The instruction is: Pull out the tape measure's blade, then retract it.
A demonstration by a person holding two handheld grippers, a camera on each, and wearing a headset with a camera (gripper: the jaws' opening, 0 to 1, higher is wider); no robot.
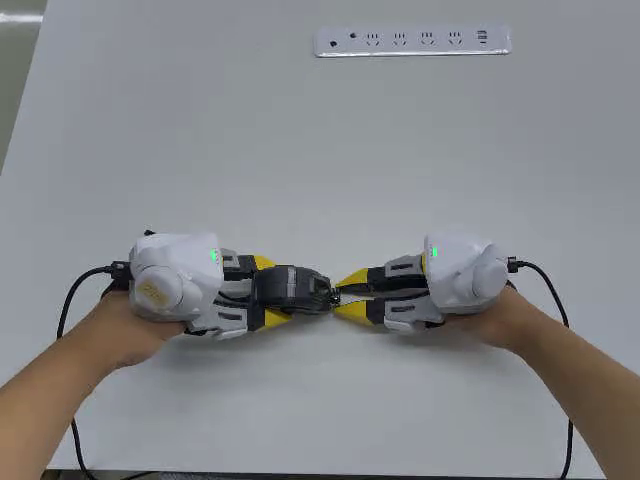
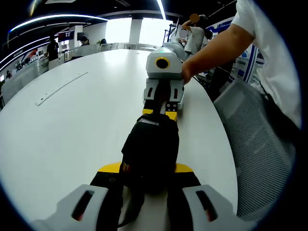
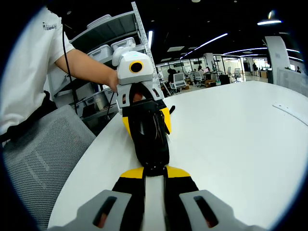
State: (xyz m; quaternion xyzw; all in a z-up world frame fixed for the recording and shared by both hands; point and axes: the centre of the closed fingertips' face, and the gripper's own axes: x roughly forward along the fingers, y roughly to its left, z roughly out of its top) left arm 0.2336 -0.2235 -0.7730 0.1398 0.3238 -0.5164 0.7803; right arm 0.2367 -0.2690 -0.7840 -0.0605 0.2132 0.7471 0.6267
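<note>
The only containers here are the pale translucent plastic storage boxes (image 3: 115, 45) on the grey metal shelving behind the person in my right gripper view, and I cannot make out what is in them. On the white workbench table (image 1: 300, 130), my left gripper (image 1: 270, 291) has the chunky black tape measure case (image 1: 295, 289) between its fingers. In the left gripper view those black, yellow-tipped fingers (image 2: 108, 185) stand a case-width apart and press on either flank of the tape measure case (image 2: 151, 149), so the left gripper (image 2: 149, 168) is clamped on it with the case just above the tabletop. My right gripper (image 1: 340, 295) meets it head-on from the other side, and the two grippers point tip to tip. In the right gripper view my right fingers (image 3: 129, 185) are drawn in to a narrow slit, with the pale table visible through it. Their yellow tips close on the dark end tab (image 3: 154, 169), which sits right at the mouth of the tape measure case (image 3: 149, 130). The right gripper (image 3: 154, 172) looks along the case to the left gripper (image 3: 147, 120) beyond. The left gripper view likewise looks past the case to the right gripper (image 2: 160, 113). A white multi-socket power strip (image 1: 412, 41) lies flat at the far edge of the table, well apart from both grippers.
</note>
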